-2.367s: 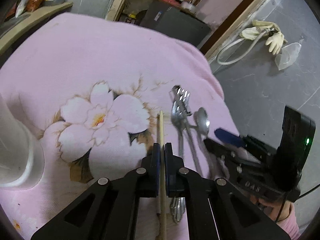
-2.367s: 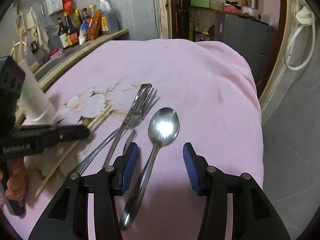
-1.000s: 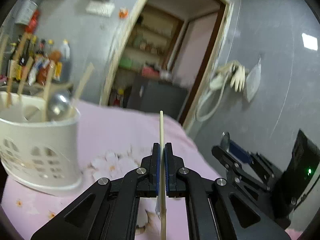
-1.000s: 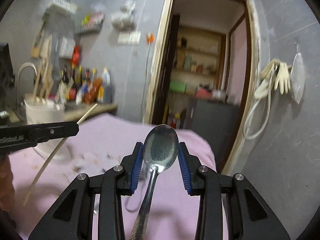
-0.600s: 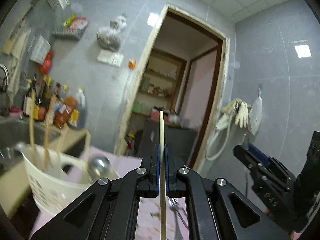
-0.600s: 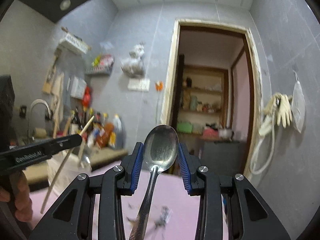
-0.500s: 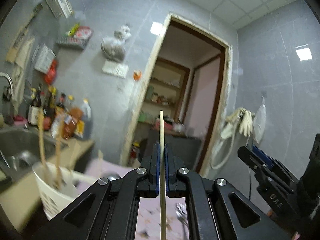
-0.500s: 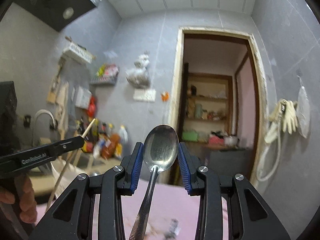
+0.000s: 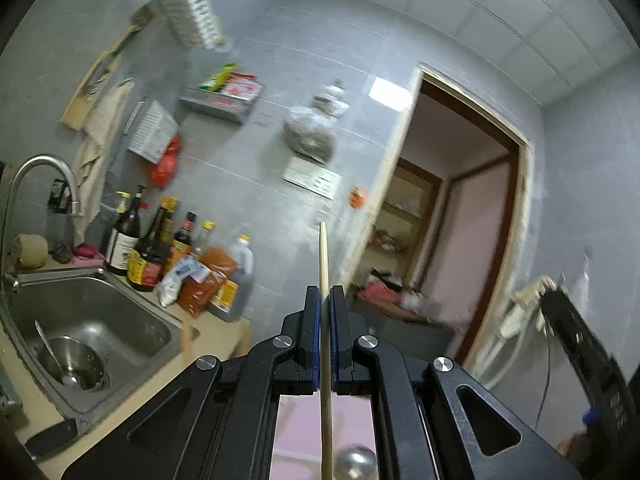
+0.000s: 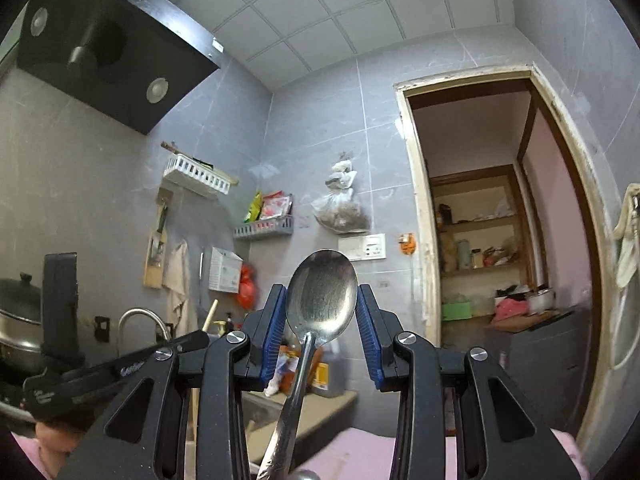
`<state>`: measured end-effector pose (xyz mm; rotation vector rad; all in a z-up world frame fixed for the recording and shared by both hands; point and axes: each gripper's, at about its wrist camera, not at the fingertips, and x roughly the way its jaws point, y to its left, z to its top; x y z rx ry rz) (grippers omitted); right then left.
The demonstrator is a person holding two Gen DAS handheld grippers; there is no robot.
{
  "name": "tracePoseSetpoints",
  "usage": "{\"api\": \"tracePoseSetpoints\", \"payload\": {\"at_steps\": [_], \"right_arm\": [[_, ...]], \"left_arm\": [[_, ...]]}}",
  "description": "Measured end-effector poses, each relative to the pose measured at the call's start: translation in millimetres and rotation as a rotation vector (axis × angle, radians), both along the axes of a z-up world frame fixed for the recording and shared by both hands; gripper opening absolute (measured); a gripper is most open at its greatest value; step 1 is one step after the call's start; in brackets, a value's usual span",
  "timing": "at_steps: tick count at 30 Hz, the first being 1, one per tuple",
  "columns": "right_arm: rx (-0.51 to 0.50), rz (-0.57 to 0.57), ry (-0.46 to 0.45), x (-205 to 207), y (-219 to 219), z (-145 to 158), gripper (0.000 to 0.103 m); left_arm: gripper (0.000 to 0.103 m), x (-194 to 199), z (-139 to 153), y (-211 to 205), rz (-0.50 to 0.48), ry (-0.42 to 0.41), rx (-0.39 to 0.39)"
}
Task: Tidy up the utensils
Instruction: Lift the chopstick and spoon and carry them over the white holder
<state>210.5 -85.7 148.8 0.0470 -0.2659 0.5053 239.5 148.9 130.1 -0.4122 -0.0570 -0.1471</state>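
1. The chopstick [image 9: 325, 320] is a thin, pale wooden rod with a straight, smooth shaft. The spoon [image 10: 321, 295] is polished steel, with an oval bowl facing the camera and a slim handle running down out of the picture.
2. The left tool [image 9: 325, 312] is clamped on the chopstick: its blue-lined black fingers press flat on both sides, and the rod stands upright, poking well past the fingertips.
3. The right tool [image 10: 321, 320] is clamped on the spoon, with the blue pads gripping the edges of the bowl and the bowl's top rising above them.
4. Both utensils are held up in the air, in front of a grey tiled wall, above the steel sink [image 9: 120, 320] and the bottles [image 9: 152, 248] on the desk [image 9: 208, 336].
5. Half a second ago the white holder showed at the lower left of the left view; now the sink fills that spot, and both cameras tilt higher toward the ceiling.
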Motion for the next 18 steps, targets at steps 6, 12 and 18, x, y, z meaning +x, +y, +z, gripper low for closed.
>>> {"api": "tracePoseSetpoints", "payload": {"at_steps": [6, 12, 18], "right_arm": [[0.046, 0.043, -0.01, 21.4, 9.8, -21.6, 0.033], [0.119, 0.079, 0.035, 41.2, 3.5, -38.8, 0.033], [0.103, 0.077, 0.061, 53.3, 4.2, -52.9, 0.033]], "left_arm": [[0.003, 25.4, -13.4, 38.3, 0.026, 0.05, -0.107], [0.003, 40.1, -29.0, 45.8, 0.076, 0.05, -0.116], [0.003, 42.8, -46.3, 39.0, 0.135, 0.061, -0.141]]}}
